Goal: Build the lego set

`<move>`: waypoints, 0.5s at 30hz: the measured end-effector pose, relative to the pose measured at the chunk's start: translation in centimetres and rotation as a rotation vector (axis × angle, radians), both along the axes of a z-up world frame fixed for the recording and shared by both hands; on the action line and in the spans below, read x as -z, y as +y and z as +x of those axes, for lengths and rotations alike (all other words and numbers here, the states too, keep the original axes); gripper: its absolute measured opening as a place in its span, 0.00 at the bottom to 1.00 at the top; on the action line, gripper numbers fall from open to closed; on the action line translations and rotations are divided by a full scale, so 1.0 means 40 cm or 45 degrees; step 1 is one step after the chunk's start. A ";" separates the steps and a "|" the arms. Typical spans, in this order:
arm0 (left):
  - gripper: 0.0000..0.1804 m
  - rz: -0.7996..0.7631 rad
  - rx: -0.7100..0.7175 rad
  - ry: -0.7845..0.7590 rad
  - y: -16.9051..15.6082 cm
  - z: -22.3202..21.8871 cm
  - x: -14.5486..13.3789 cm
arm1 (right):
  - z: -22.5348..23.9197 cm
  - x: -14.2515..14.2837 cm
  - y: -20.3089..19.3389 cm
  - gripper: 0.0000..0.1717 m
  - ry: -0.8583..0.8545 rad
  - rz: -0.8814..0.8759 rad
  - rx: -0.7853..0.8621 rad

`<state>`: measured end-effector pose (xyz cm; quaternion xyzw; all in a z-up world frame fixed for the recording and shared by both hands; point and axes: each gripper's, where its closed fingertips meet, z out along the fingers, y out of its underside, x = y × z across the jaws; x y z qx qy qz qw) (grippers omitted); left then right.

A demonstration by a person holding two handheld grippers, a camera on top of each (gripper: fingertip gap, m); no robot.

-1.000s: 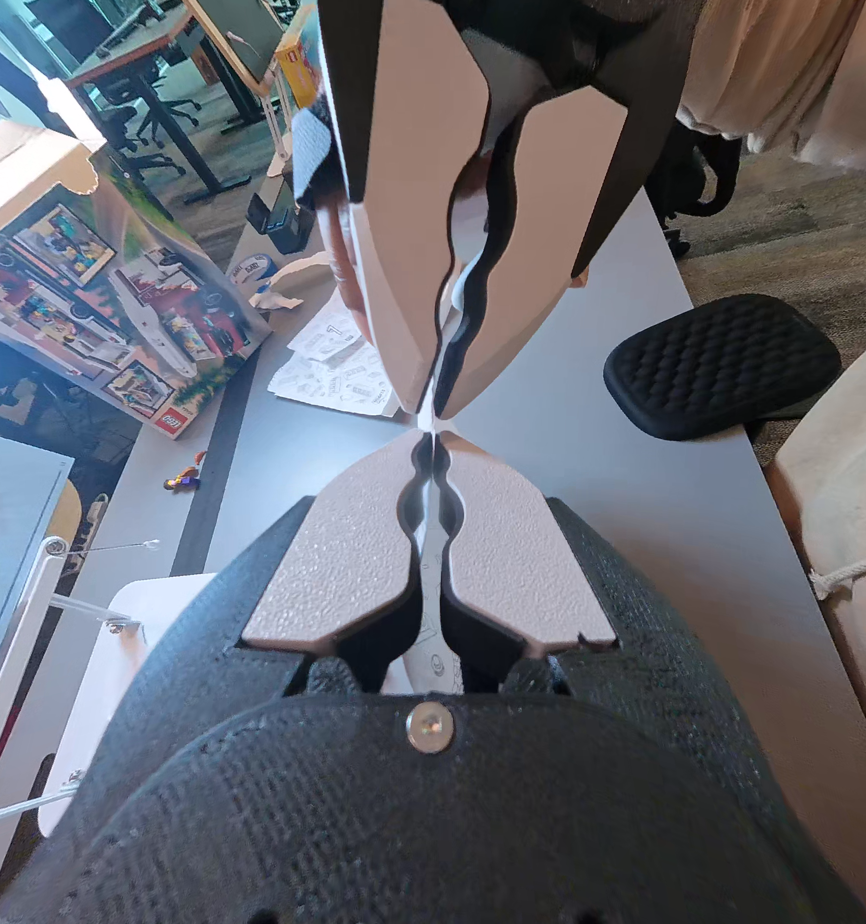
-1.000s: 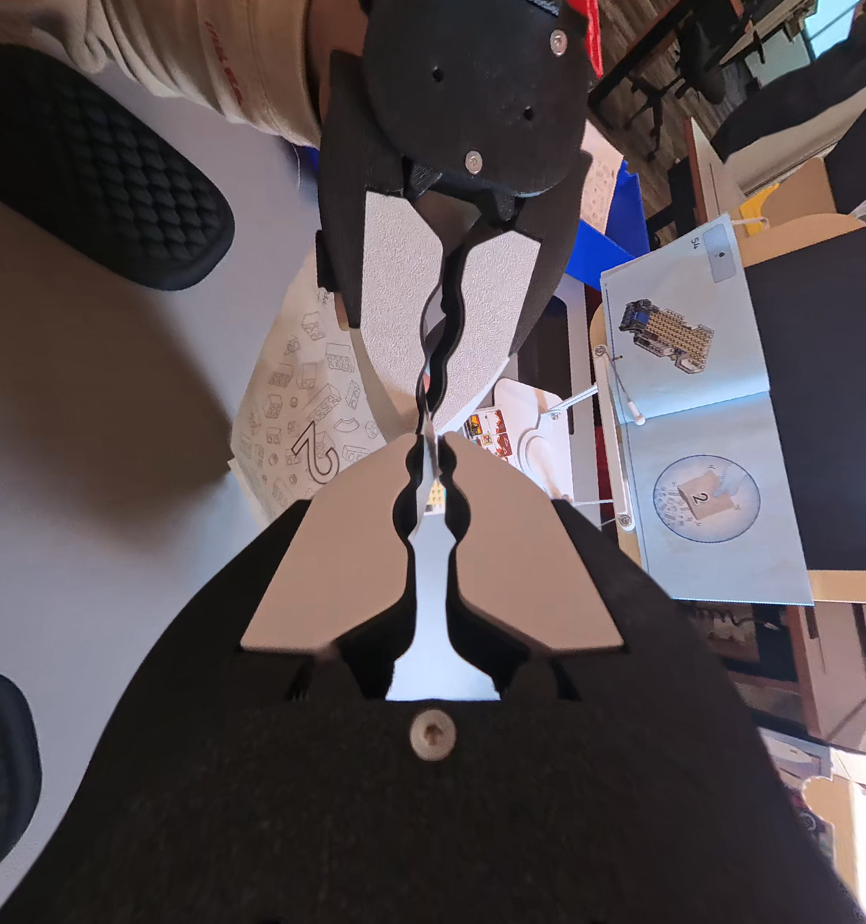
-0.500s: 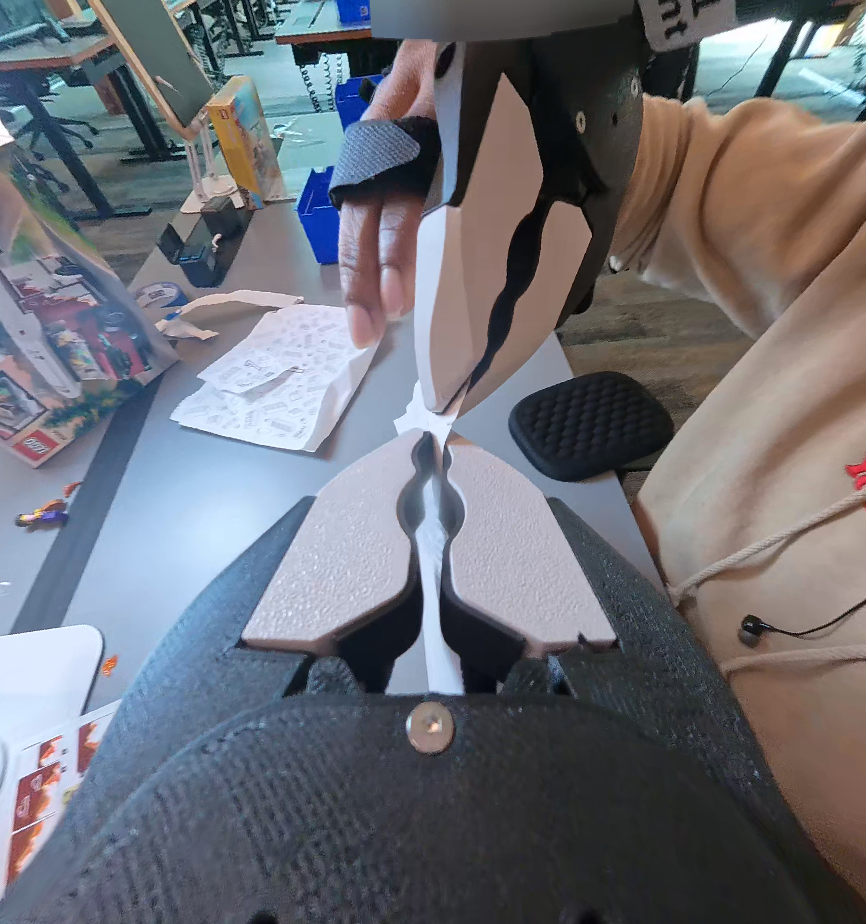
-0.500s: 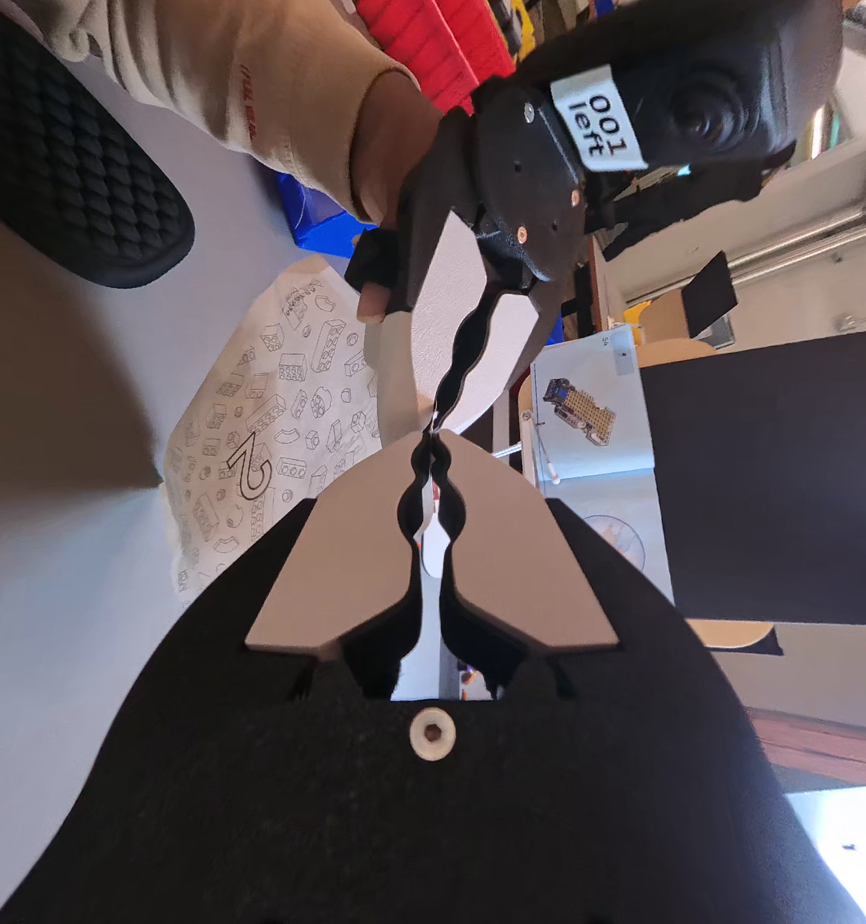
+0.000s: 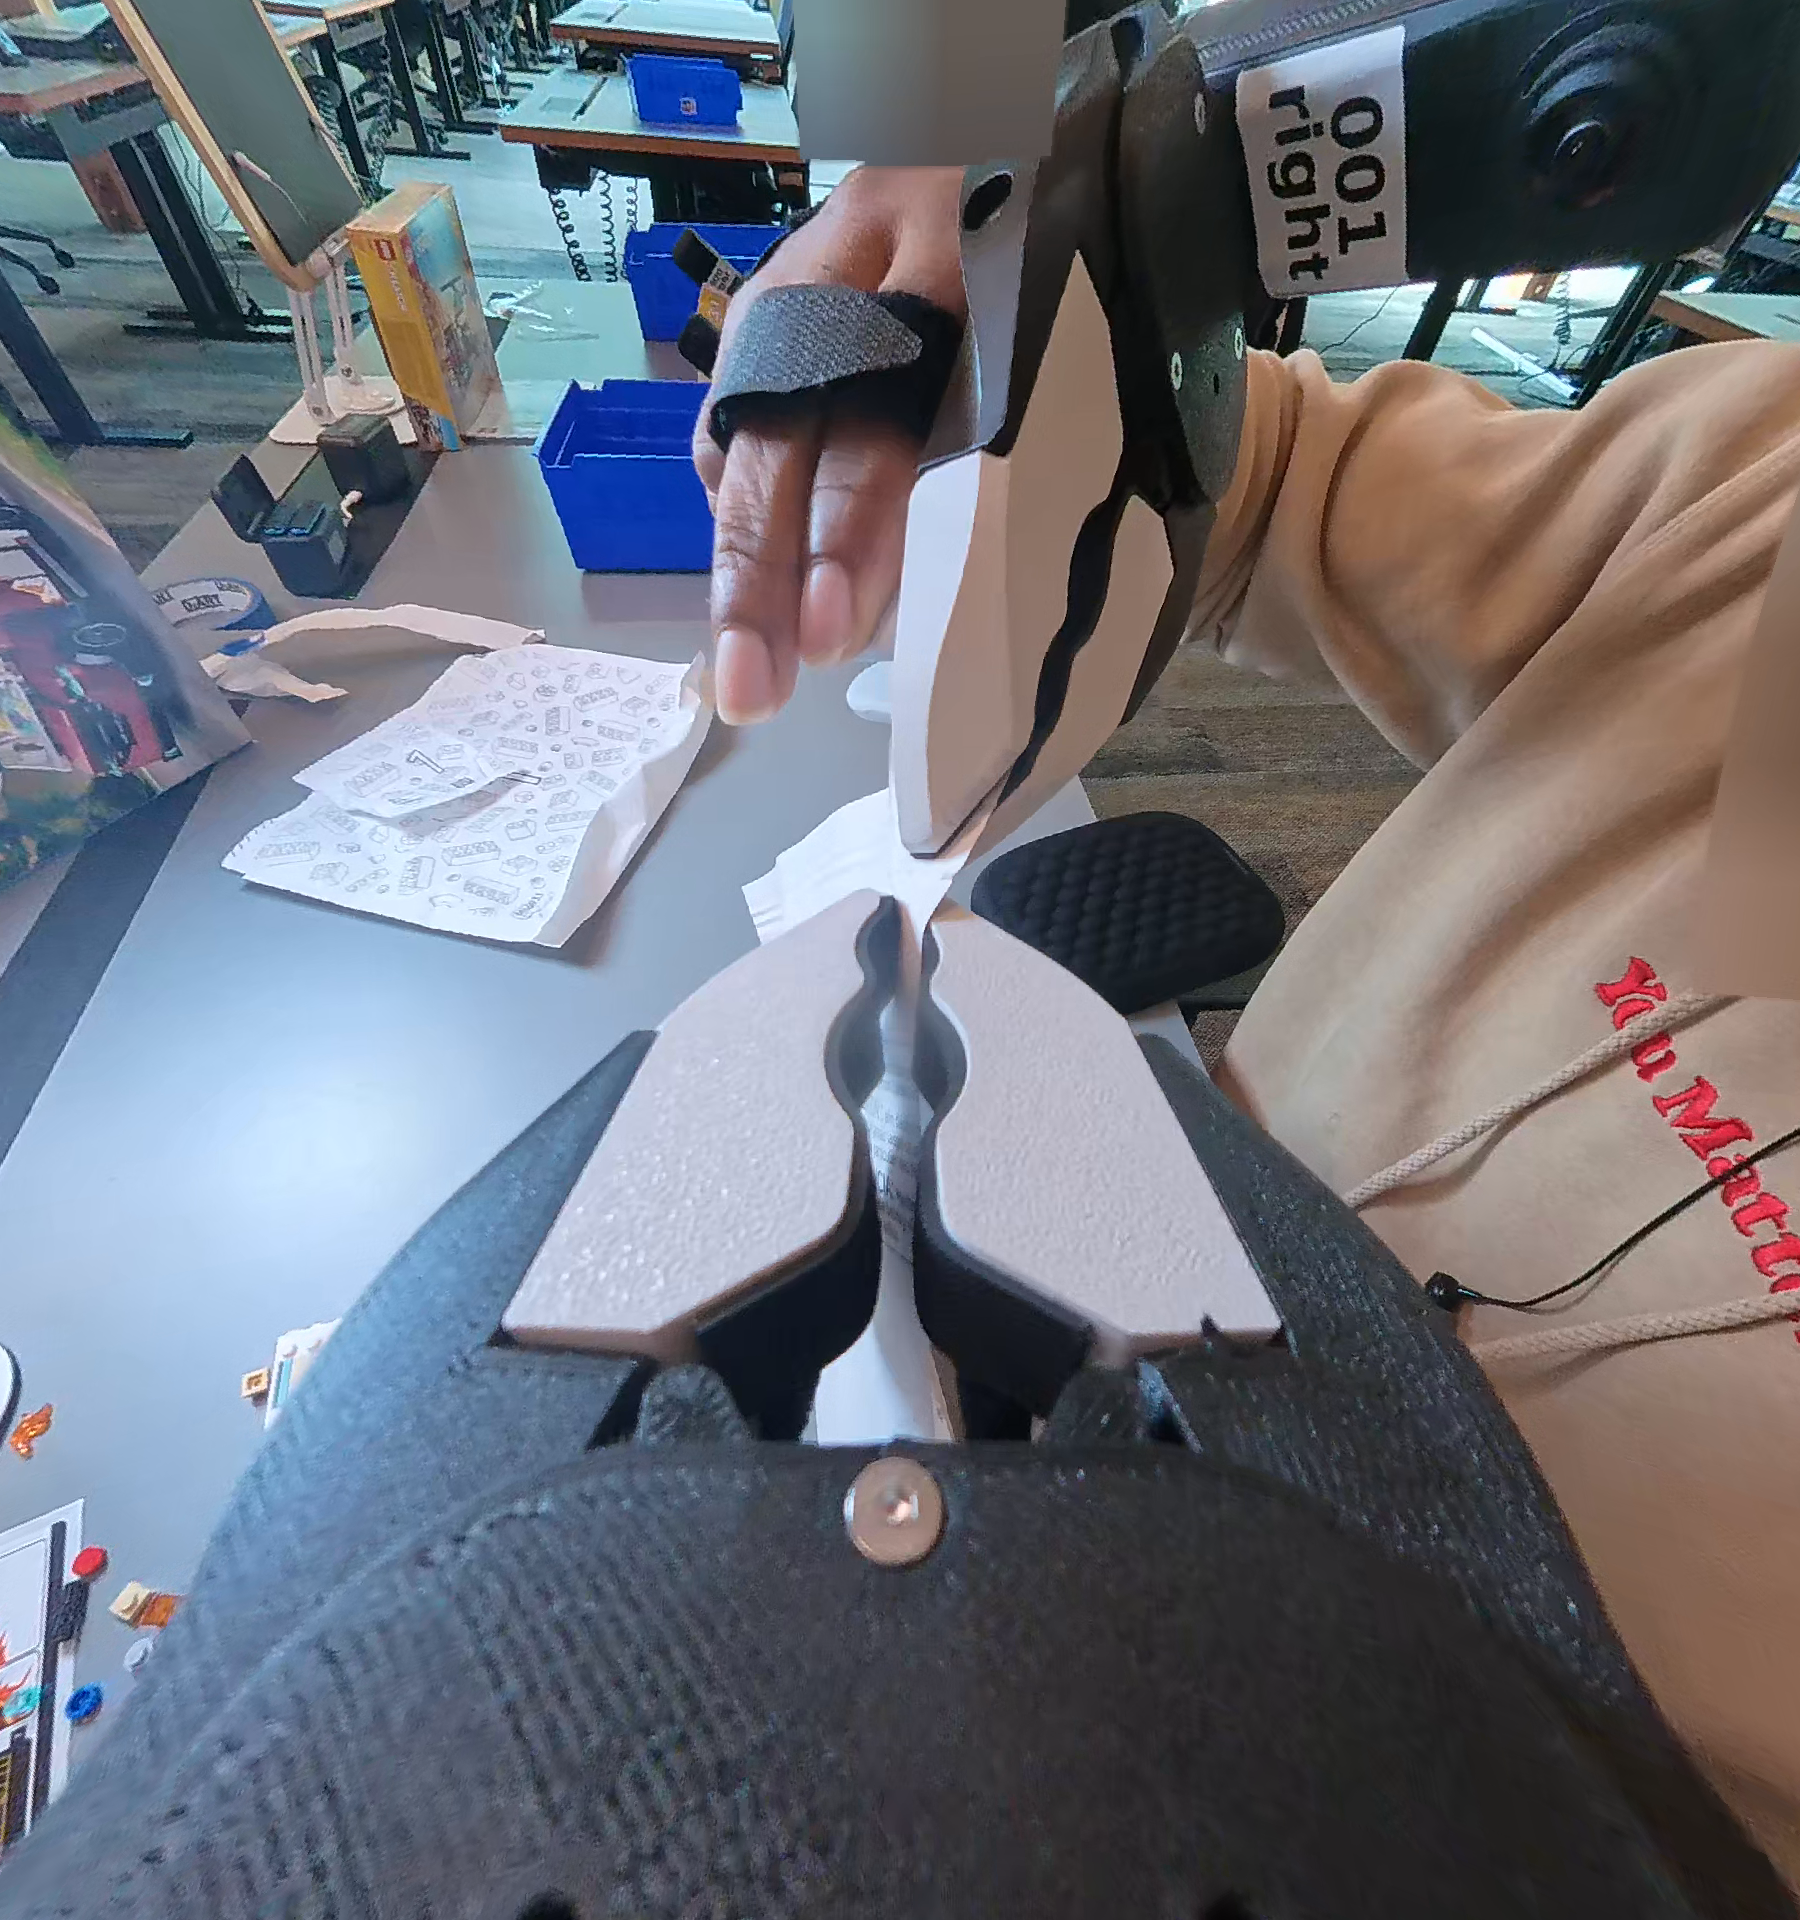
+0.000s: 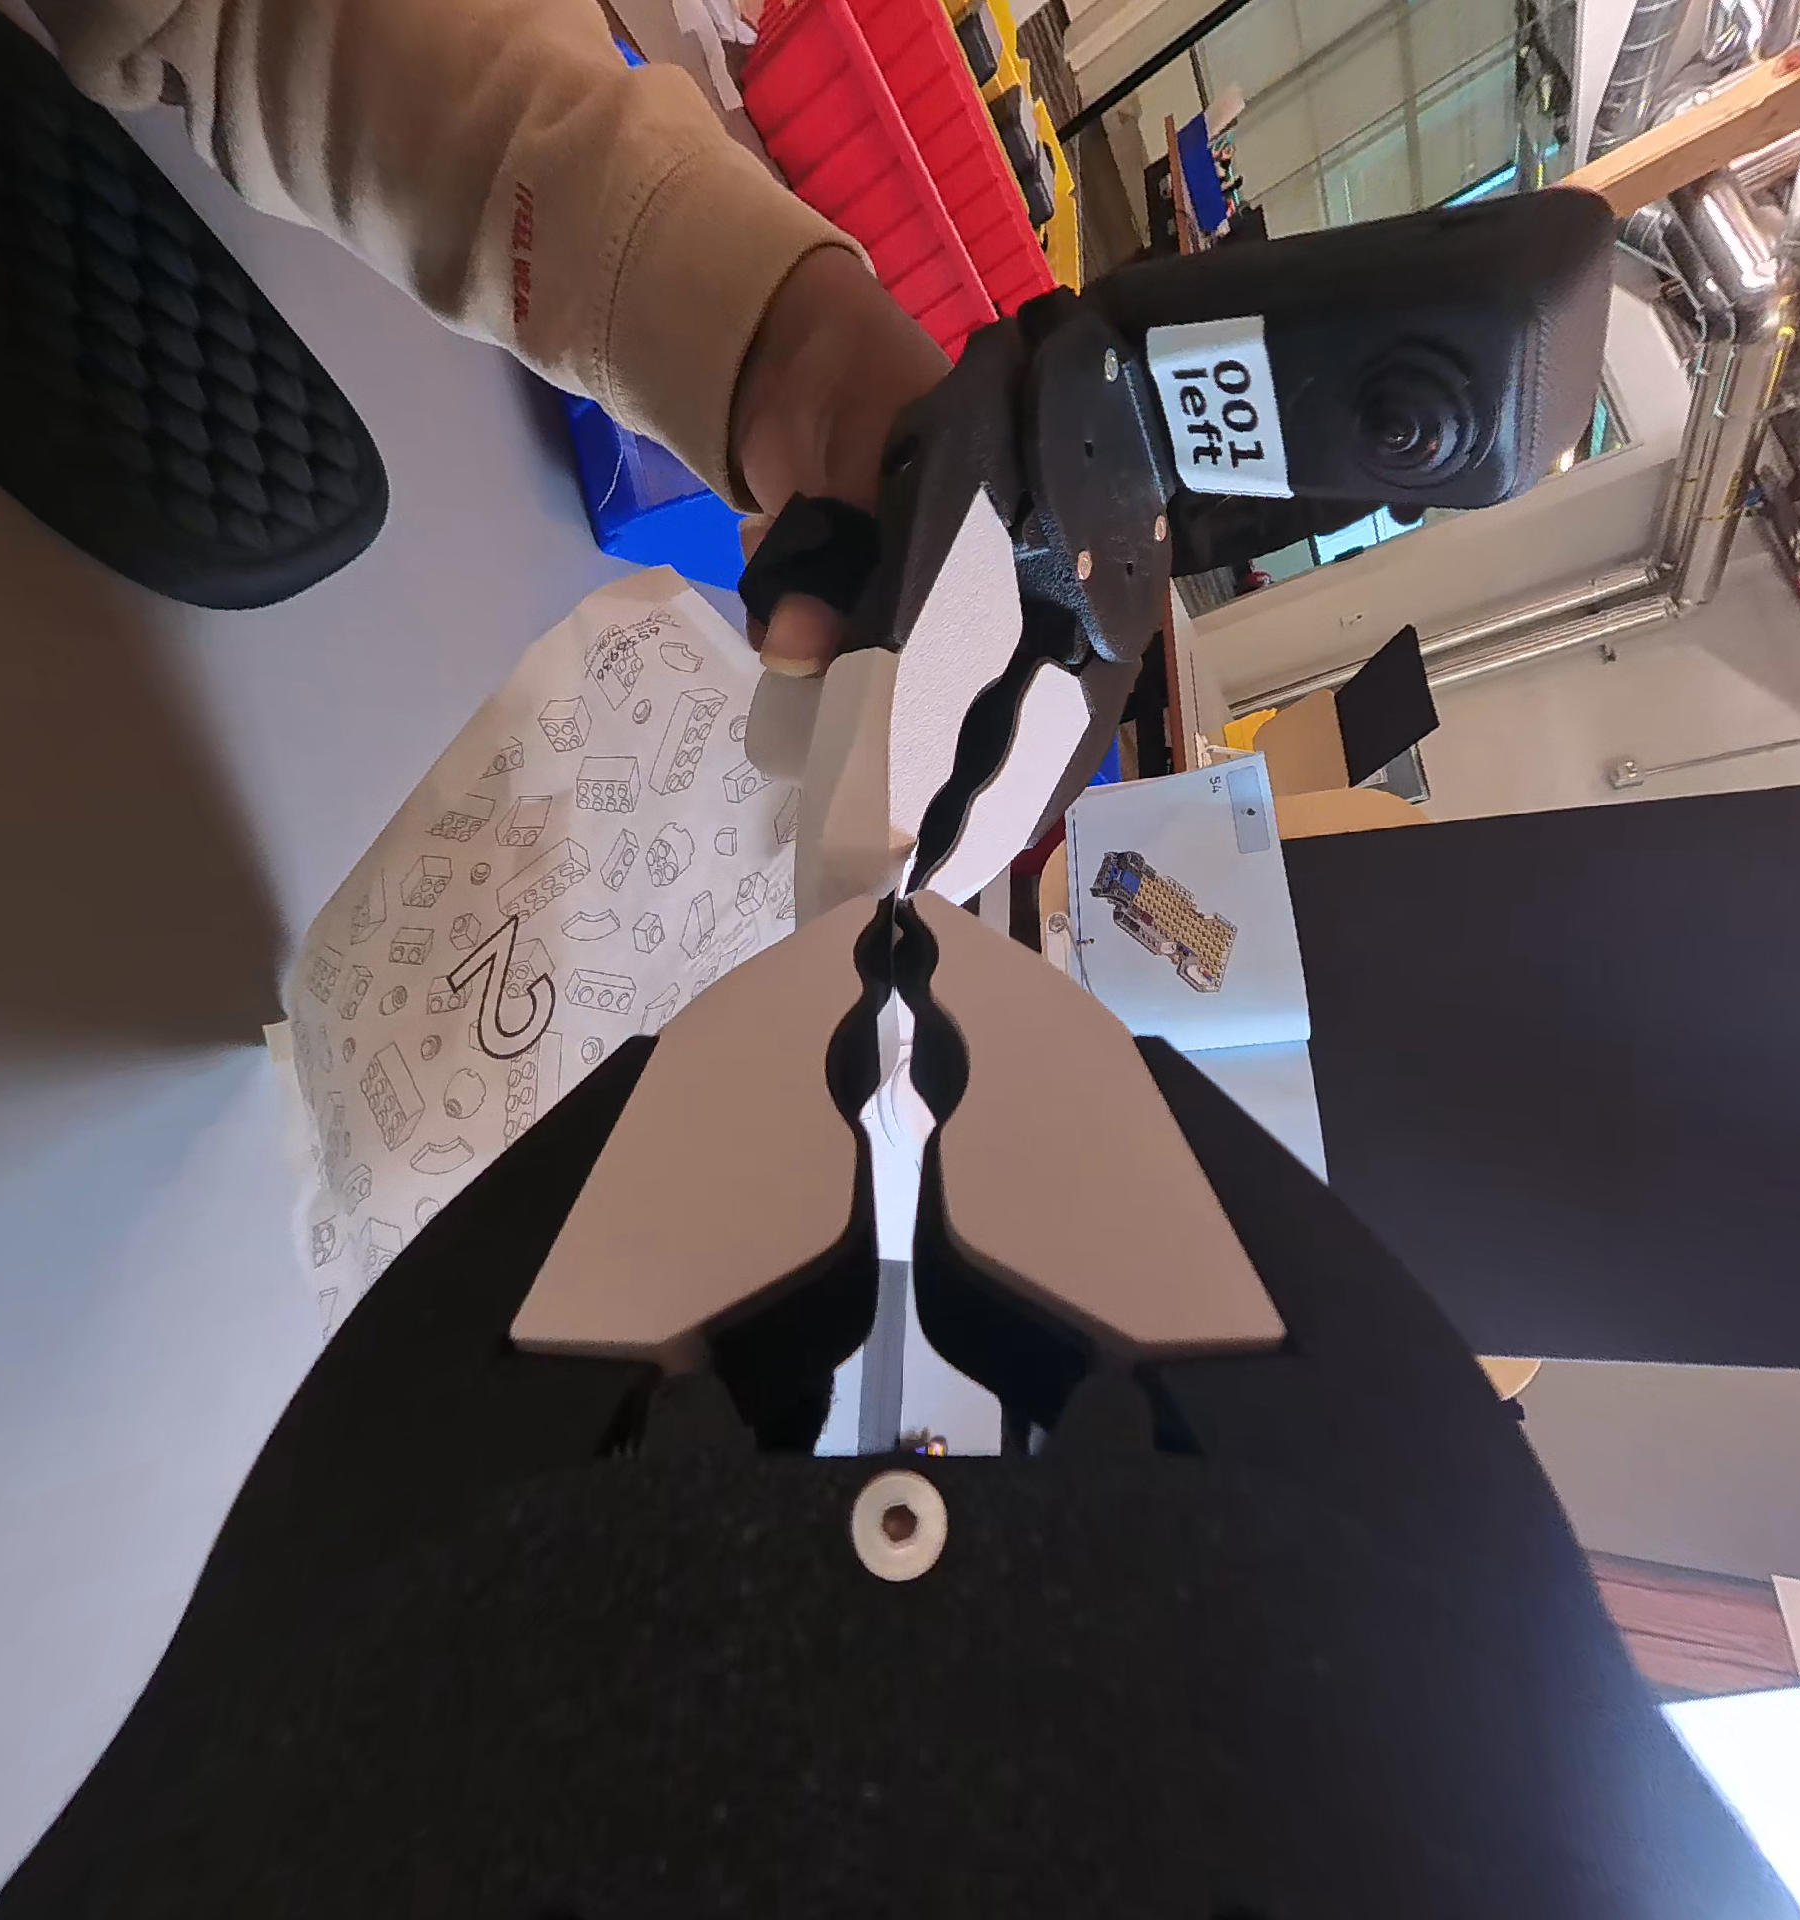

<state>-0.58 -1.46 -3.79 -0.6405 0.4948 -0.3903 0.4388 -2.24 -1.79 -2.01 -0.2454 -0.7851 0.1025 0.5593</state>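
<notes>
My left gripper is clamped shut on a white paper bag, a strip of it running back between the pads, long axis along the fingers. Right gripper comes in from above and meets it tip to tip, also closed on the same paper edge, so the bag is pinched between both just above the tabletop; the grippers oppose each other nearly in line, tips almost touching. From the right wrist view my right gripper pinches a thin white edge with the left gripper right ahead. A hand with a black strap rides the right gripper. Past that, an opened printed paper bag lies flat to the left, a black chair armrest off the tabletop edge to the right, then a blue bin and a toy box farther back.
</notes>
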 end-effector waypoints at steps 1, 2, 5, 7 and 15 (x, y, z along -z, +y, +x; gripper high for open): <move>0.00 0.000 -0.001 -0.002 0.000 -0.001 0.000 | -0.001 0.000 -0.001 0.00 0.001 0.005 0.000; 0.00 0.000 -0.003 -0.005 0.000 -0.003 0.000 | -0.002 0.001 -0.001 0.00 0.003 0.012 0.000; 0.00 -0.009 -0.009 -0.022 0.000 -0.006 0.000 | -0.005 0.002 -0.002 0.00 0.013 0.024 -0.005; 0.00 -0.023 -0.008 -0.036 -0.001 -0.007 0.002 | -0.007 0.005 -0.004 0.00 0.020 0.038 -0.007; 0.00 -0.086 0.018 -0.118 -0.010 -0.007 0.000 | -0.006 0.006 -0.011 0.00 0.083 0.088 -0.029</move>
